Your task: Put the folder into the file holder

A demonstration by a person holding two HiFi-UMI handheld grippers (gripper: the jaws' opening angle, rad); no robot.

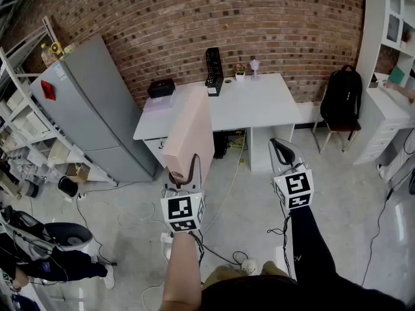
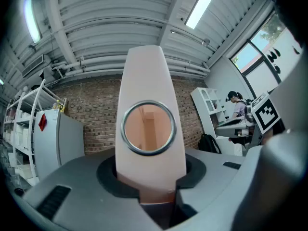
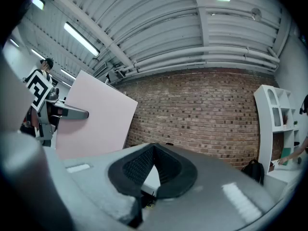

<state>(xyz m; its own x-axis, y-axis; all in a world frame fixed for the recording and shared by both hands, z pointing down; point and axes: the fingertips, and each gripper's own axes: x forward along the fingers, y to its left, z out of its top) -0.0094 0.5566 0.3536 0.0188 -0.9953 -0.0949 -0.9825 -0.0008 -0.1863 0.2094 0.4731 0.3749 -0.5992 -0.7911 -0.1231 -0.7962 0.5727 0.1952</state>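
A pink folder (image 1: 191,131) stands upright in the air over the floor, short of the white table (image 1: 259,102). My left gripper (image 1: 184,171) is shut on the folder's lower spine edge. In the left gripper view the folder's spine (image 2: 147,129), with its metal ring hole, rises between the two pads. The black file holder (image 1: 213,70) stands at the table's back edge by the brick wall. My right gripper (image 1: 281,150) hangs to the right of the folder, shut and empty. In the right gripper view its pads (image 3: 153,170) meet, and the folder (image 3: 96,117) shows at the left.
A black box (image 1: 161,87) and small plants (image 1: 240,73) sit on the table. A grey cabinet (image 1: 91,109) stands left of it. A black backpack (image 1: 342,96) rests on a chair at the right, beside white shelves (image 1: 389,57). Cables (image 1: 220,238) lie on the floor.
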